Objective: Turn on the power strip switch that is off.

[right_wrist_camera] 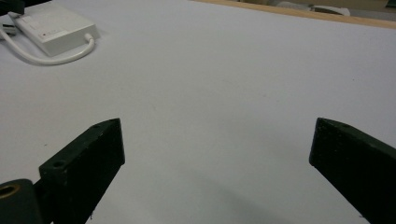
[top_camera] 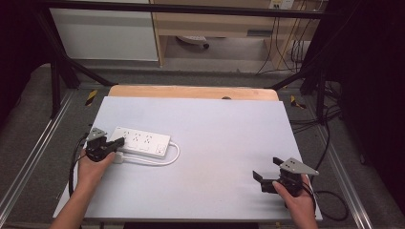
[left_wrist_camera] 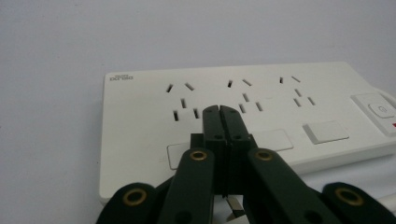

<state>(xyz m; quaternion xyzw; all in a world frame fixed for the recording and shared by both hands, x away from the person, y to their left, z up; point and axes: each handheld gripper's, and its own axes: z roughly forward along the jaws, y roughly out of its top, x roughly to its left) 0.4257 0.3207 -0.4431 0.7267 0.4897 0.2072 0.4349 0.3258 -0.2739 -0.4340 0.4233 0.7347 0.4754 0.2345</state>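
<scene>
A white power strip (top_camera: 141, 141) (left_wrist_camera: 280, 98) (right_wrist_camera: 51, 28) lies flat at the left of the pale table sheet (top_camera: 215, 138). Its white cable (top_camera: 167, 160) (right_wrist_camera: 42, 56) loops from its right end back along the front to a white plug (top_camera: 119, 158). My left gripper (top_camera: 119, 141) (left_wrist_camera: 219, 109) is shut, its jaw tips pressed together with nothing between them, just above the strip's leftmost sockets. A small metal piece (left_wrist_camera: 233, 207) shows under the base of the jaws. My right gripper (top_camera: 266, 168) (right_wrist_camera: 217, 135) hovers open over bare table at the lower right, far from the strip.
The wooden tabletop edge (top_camera: 191, 91) shows beyond the sheet. Black frame legs and cables (top_camera: 329, 143) stand around the table on the grey floor. A light wooden cabinet (top_camera: 215, 24) is at the back.
</scene>
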